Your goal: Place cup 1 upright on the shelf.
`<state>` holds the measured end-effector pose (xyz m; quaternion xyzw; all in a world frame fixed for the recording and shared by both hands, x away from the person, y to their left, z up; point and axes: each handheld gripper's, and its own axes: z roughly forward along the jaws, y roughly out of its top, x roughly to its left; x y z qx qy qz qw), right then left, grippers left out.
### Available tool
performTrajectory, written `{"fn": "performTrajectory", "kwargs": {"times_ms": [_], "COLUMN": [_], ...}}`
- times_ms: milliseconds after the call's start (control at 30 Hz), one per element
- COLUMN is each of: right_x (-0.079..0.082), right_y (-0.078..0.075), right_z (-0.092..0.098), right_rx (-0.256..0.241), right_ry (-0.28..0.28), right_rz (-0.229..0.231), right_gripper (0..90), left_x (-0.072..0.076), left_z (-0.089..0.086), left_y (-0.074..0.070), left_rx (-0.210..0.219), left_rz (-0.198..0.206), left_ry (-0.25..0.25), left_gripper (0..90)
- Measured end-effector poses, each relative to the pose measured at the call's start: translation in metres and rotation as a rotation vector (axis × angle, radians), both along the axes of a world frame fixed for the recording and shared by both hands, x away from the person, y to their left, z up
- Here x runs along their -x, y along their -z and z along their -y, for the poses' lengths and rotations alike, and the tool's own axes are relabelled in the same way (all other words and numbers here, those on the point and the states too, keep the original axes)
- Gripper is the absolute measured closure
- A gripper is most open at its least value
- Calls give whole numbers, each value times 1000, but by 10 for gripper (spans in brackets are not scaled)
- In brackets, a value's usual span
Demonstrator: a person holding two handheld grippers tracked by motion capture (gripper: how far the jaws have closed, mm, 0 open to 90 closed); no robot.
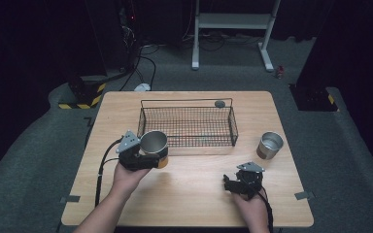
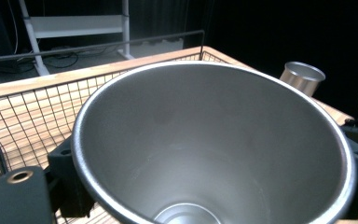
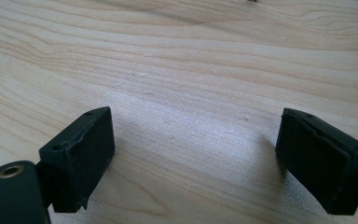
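My left gripper [image 1: 148,158] is shut on a steel cup [image 1: 154,142], held upright just above the table at the front left corner of a black wire basket [image 1: 233,127]. In the left gripper view the cup's open mouth [image 2: 214,140] sits between both jaws, and its inside looks empty. A second steel cup [image 1: 270,145] stands upright on the table, right of the basket. Near the front right, my right gripper [image 1: 233,184] hovers low and open. Its jaws are wide apart over bare wood [image 3: 196,154].
The wooden table [image 1: 189,199] has free room across its front and middle. A small grey round thing [image 1: 219,103] sits at the basket's back rim. Beyond the table lie grey carpet, cables and a white metal stand [image 1: 233,22]. The basket mesh [image 2: 28,116] lies close behind the held cup.
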<state>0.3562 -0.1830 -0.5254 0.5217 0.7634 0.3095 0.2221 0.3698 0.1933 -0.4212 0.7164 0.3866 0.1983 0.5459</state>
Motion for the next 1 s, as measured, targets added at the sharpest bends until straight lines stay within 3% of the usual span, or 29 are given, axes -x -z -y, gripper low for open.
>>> {"fn": "performTrajectory", "kwargs": {"times_ms": [333, 467, 1000], "right_x": [0, 1, 3], "right_y": [0, 0, 0], "right_z": [0, 0, 1], "right_rx": [0, 1, -3], "right_ry": [0, -4, 1], "right_rz": [-3, -1, -4], "right_gripper": [114, 114, 106], "left_x": [-4, -11, -33], "left_z": [9, 17, 18], "left_y": [-8, -10, -21], "left_rx": [-10, -32, -13], "left_rz": [20, 23, 46], "left_ry": [4, 16, 6], "left_gripper": [130, 130, 131]}}
